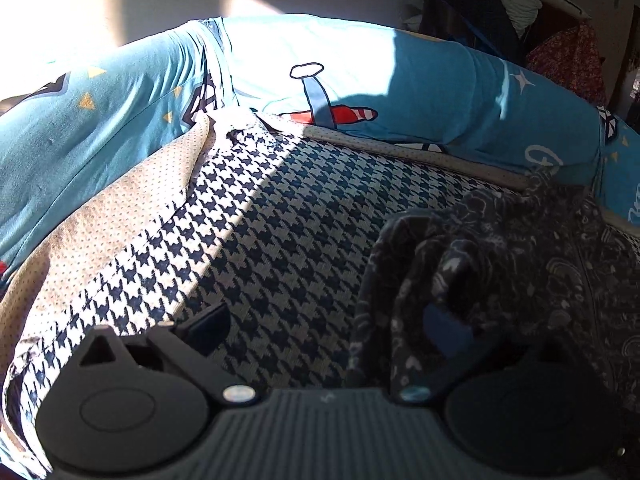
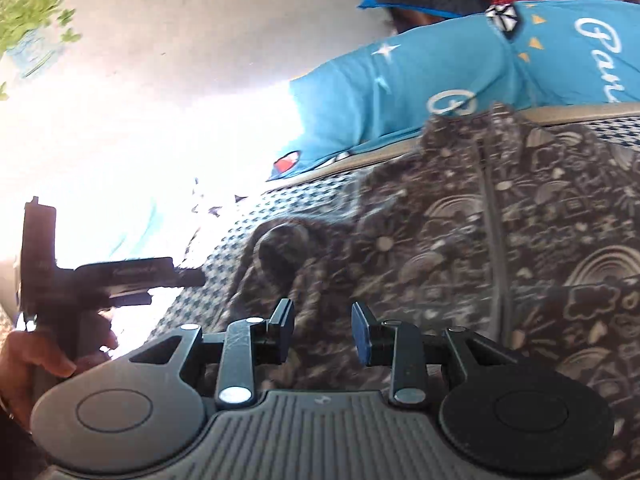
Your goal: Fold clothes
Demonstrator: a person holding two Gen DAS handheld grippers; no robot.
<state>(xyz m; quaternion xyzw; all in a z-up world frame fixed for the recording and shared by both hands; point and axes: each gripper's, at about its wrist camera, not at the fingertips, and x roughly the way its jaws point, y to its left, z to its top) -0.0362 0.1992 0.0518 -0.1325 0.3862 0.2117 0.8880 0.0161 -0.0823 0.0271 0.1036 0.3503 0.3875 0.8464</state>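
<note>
We see our left gripper [image 1: 326, 322] spread wide over the houndstooth blanket [image 1: 256, 216], dark printed garment [image 1: 500, 256] bunched over its right finger, while our right gripper [image 2: 322, 330] hangs parted above that garment [image 2: 500, 240].

A home bedroom: a bed with a houndstooth mattress cover [image 1: 256, 216], a blue cartoon-print pillow [image 1: 360, 80], clothes piled [image 1: 520, 4] at upper right.

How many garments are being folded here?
1: a dark printed garment on the houndstooth cover, draped over the left gripper's right finger. Others may be hidden.
</note>
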